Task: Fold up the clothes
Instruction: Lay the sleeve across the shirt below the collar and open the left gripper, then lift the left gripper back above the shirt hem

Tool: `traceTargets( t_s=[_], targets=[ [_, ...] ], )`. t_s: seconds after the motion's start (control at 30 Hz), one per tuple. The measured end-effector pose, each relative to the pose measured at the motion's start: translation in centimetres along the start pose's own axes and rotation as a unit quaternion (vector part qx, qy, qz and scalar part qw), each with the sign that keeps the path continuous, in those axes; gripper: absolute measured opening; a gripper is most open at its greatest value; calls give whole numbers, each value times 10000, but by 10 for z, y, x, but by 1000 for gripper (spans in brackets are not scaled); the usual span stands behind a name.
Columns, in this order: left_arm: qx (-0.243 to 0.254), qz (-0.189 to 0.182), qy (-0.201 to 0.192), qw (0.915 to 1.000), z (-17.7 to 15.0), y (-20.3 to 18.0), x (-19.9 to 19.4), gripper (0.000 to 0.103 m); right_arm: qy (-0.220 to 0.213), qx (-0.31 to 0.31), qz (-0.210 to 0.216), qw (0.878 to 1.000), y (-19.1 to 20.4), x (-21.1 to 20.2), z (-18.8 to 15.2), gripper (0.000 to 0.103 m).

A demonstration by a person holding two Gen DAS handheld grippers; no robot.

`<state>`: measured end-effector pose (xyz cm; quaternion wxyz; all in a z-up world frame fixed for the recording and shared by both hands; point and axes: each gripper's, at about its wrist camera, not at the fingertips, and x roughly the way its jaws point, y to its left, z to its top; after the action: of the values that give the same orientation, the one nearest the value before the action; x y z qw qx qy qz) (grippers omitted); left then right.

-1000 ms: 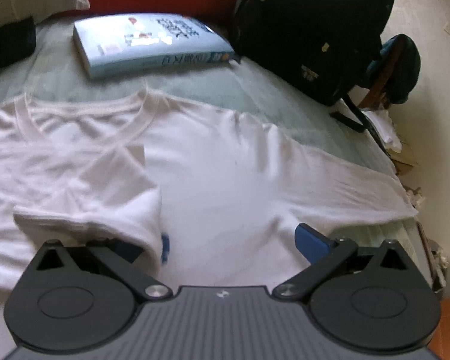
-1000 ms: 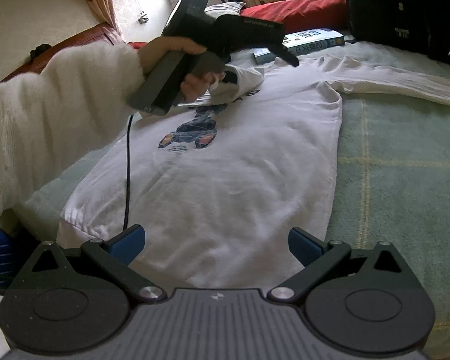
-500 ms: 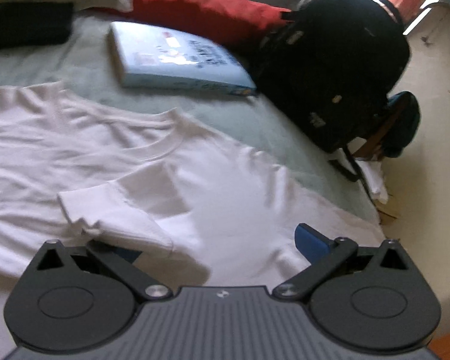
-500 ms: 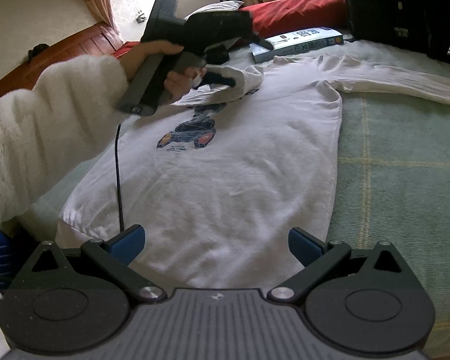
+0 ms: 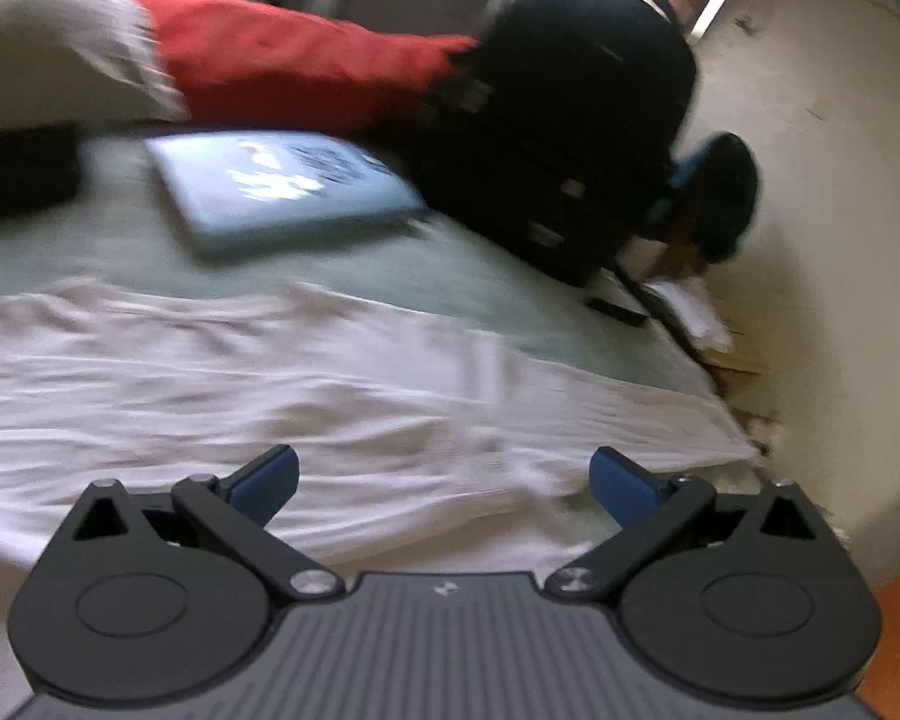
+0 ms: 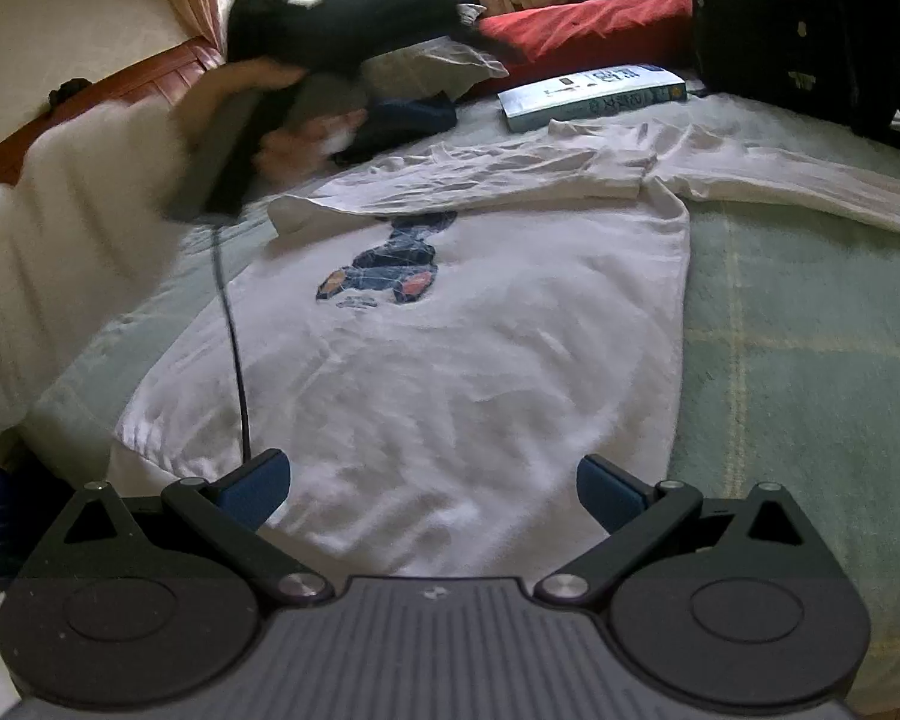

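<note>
A white shirt [image 6: 450,360] is lying flat on the green bed [image 6: 810,390], chest print facing up. One sleeve [image 6: 480,186] is lying folded across the chest, just above the print [image 6: 384,270]; the other sleeve [image 6: 810,180] is stretching out toward the bed's right edge.

The right gripper [image 6: 429,489] is hovering over the shirt's hem, its blue fingers standing wide apart and holding nothing. The left gripper [image 5: 444,480] is hovering over the shirt near the far edge of the bed, fingers likewise spread and empty. In the right wrist view the left gripper is appearing blurred, raised above the shirt's collar end, held by a hand [image 6: 282,114] in a white sleeve, a black cable [image 6: 234,330] hanging from it across the shirt.

Beyond the collar a pale blue book [image 6: 594,96] is lying on the bed; its cover and spine are carrying writing, too blurred to read. A black backpack [image 5: 570,138] is standing at the bed's far corner beside the book; whether it is holding anything cannot be told. A red pillow [image 5: 294,66] is lying behind the book
</note>
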<state>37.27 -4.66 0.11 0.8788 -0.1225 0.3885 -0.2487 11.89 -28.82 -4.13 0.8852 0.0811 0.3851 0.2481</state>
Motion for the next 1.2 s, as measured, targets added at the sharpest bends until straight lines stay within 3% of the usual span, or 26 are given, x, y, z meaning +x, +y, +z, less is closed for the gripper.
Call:
traceTargets(
  t_s=[0.17,0.37,0.43,0.53,0.7,0.83,0.9,1.07,1.2],
  targets=[
    [-78,601,-84,9981,-28,62,-55,102,28,2,2,10000,5,5,5,103],
    [-749,636,-185,9950,-63,128,-79,102,126,-49,-146,9998,13,18,19,103],
    [-678,559,-175,9960,-68,134,-74,102,172,-102,-234,9995,16,25,24,103],
    [-197,485,-233,9984,-69,131,-59,102,260,-182,-357,9989,23,35,31,103],
    [579,956,-520,9924,-66,132,-33,102,432,-304,-529,9972,33,53,40,103],
    [497,1262,-545,9893,-70,153,-29,102,571,-369,-602,9959,39,65,42,103],
    [412,1209,-560,9902,-74,161,-35,102,624,-383,-619,9954,40,70,42,103],
    [352,1506,-391,9872,-79,158,-60,102,631,-359,-609,9955,38,71,43,103],
    [651,1238,-722,9875,-67,142,-87,102,572,-317,-612,9960,35,67,43,103]
  ],
)
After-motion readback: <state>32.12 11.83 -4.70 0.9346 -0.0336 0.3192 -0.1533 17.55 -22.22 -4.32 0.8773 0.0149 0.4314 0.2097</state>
